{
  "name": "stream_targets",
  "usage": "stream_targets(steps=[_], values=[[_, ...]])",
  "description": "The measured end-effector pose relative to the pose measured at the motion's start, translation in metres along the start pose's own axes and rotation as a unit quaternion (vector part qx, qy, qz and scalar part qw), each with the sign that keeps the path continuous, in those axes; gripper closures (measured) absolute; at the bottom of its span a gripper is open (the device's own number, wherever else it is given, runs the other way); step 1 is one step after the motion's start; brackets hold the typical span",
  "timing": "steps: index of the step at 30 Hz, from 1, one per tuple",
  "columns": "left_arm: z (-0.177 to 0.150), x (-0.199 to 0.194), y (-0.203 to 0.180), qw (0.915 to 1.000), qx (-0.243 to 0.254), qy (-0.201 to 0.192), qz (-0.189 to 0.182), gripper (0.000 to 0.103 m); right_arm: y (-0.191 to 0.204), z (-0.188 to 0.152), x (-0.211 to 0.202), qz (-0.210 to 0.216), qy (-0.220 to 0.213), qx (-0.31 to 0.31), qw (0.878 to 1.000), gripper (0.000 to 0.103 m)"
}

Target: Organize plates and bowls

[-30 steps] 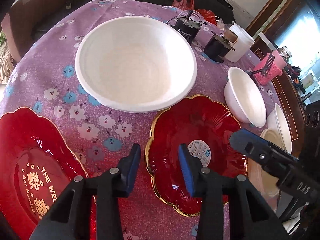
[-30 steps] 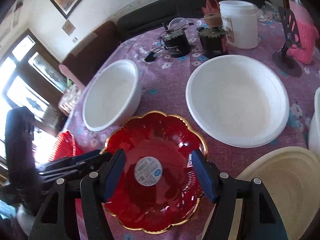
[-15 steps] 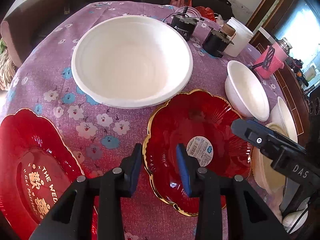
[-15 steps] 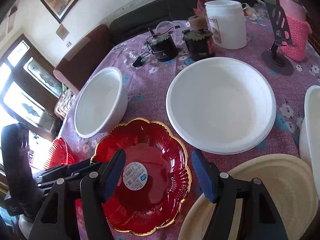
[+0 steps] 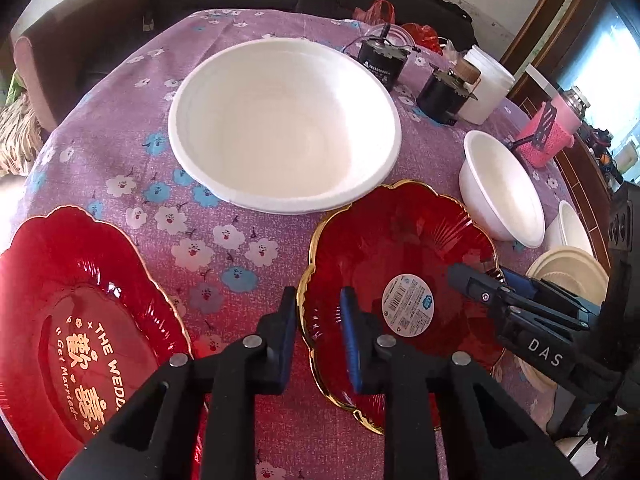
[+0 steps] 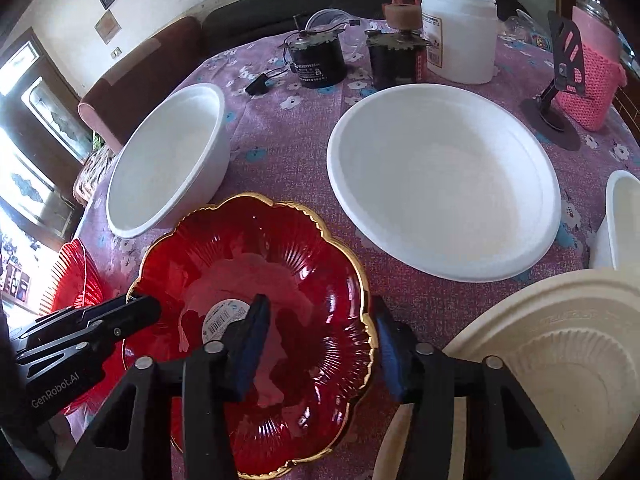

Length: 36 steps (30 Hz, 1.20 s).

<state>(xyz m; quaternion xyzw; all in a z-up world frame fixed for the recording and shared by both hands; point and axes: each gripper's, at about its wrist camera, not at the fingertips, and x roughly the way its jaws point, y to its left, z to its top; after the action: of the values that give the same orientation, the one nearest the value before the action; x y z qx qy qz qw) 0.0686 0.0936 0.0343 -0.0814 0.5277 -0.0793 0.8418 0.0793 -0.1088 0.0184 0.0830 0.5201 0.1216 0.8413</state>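
The glossy red scalloped plate with a gold rim and ribbed sides (image 5: 404, 248) lies on the purple flowered tablecloth (image 5: 120, 148), a round white barcode sticker (image 5: 408, 305) at its centre. The left gripper (image 5: 318, 322) straddles its gold edge, one blue pad outside and one inside; its jaws are closing and stand narrow, though whether the pads already press the rim cannot be told. The right gripper (image 6: 320, 338) straddles the opposite edge, its jaws closing too, still clear of the rim with a gap on both sides.

Just behind the plate sits a wide, matte white foam bowl (image 5: 284, 132), its rim touching or overlapping the plate's. The left view alone shows a second, larger red plate with gold lettering (image 5: 80, 320) and a small white bowl (image 5: 502, 192). The right view alone shows a cream embossed plate (image 6: 560, 368) in full beside the gripper, and a white tub (image 6: 460, 36) behind two black motors (image 6: 320, 60).
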Motion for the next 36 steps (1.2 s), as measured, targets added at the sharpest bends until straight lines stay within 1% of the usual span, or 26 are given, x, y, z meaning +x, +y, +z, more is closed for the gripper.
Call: stream_targets(steps=[1,3,6,9,12,18,22,26,31,36], values=[[0.0,-0.004,0.001,1.0,-0.005,-0.006,-0.002,0.083,0.0,0.0,-0.002,0.002,-0.003,0.002,1.0,0.06],[0.0,-0.014,0.004,0.9997,-0.014,-0.019,-0.006,0.083,0.001,0.0,-0.008,0.007,-0.011,0.003,1.0,0.061],[0.0,-0.026,0.007,0.9991,-0.023,-0.033,-0.011,0.083,0.003,-0.001,-0.019,0.025,-0.027,0.009,0.999,0.063],[-0.002,-0.037,0.011,0.9984,-0.033,-0.043,-0.016,0.083,0.002,-0.002,-0.031,0.049,-0.042,0.021,0.998,0.067],[-0.003,-0.046,0.013,0.9978,-0.039,-0.052,-0.018,0.083,0.002,-0.005,-0.043,0.078,-0.053,0.037,0.995,0.066],[-0.011,-0.074,0.021,0.9956,-0.051,-0.075,-0.024,0.083,0.017,-0.014,-0.066,0.094,-0.077,0.047,0.992,0.066],[-0.017,-0.1,0.036,0.9926,-0.063,-0.102,-0.022,0.083,0.039,-0.018,-0.074,0.098,-0.074,0.038,0.992,0.066],[-0.025,-0.119,0.058,0.9895,-0.079,-0.12,-0.019,0.083,0.065,-0.021,-0.079,0.105,-0.069,0.027,0.992,0.066],[-0.037,-0.133,0.091,0.9855,-0.107,-0.13,-0.019,0.083,0.103,-0.027,-0.082,0.105,-0.067,0.003,0.992,0.066],[-0.049,-0.14,0.126,0.9812,-0.134,-0.138,-0.015,0.082,0.14,-0.032,-0.075,0.102,-0.057,-0.02,0.993,0.066]])
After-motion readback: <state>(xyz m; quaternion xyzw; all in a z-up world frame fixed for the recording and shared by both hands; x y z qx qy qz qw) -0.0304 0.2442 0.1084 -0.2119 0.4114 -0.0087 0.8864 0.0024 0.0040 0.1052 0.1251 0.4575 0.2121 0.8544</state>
